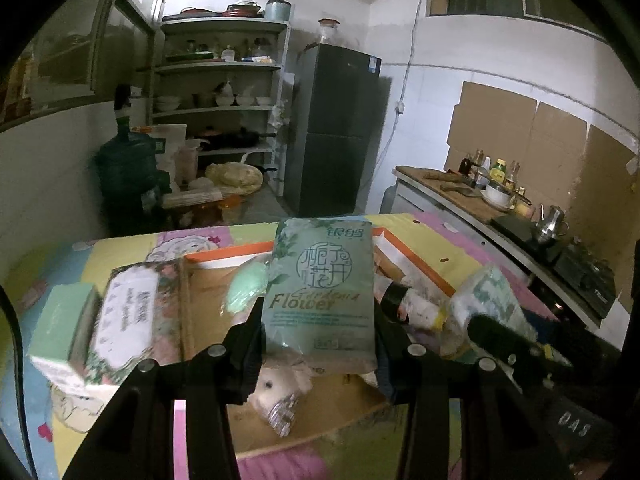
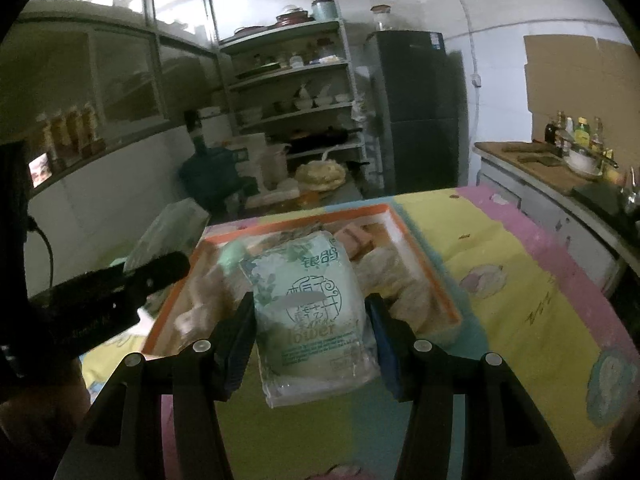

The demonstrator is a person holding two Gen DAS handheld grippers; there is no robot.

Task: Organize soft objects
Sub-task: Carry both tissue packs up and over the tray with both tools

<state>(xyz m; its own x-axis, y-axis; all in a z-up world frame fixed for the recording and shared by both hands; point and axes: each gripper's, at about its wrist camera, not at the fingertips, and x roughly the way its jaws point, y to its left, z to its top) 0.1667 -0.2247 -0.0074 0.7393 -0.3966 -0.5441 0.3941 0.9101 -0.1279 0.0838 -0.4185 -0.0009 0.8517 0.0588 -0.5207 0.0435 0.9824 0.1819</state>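
Note:
In the left wrist view my left gripper (image 1: pixel 320 320) is shut on a green tissue pack (image 1: pixel 320 280) printed "Flower", held upright above an orange-rimmed cardboard box (image 1: pixel 224 258). In the right wrist view my right gripper (image 2: pixel 310 308) is shut on a paler tissue pack (image 2: pixel 316 320) of the same brand, over the near edge of the same box (image 2: pixel 424 264). The box holds several soft items, among them a light green sponge (image 1: pixel 244 288) and a white plush (image 1: pixel 276 392). The right gripper's finger (image 1: pixel 504 338) and its pack (image 1: pixel 488 296) show at the right of the left wrist view.
A floral tissue pack (image 1: pixel 128 320) and a green carton (image 1: pixel 60 332) lie left of the box on the patterned tablecloth (image 2: pixel 520 300). Beyond the table stand a shelf rack (image 1: pixel 224 92), a dark fridge (image 1: pixel 336 128) and, at the right, a counter (image 1: pixel 472 200) with bottles and a stove.

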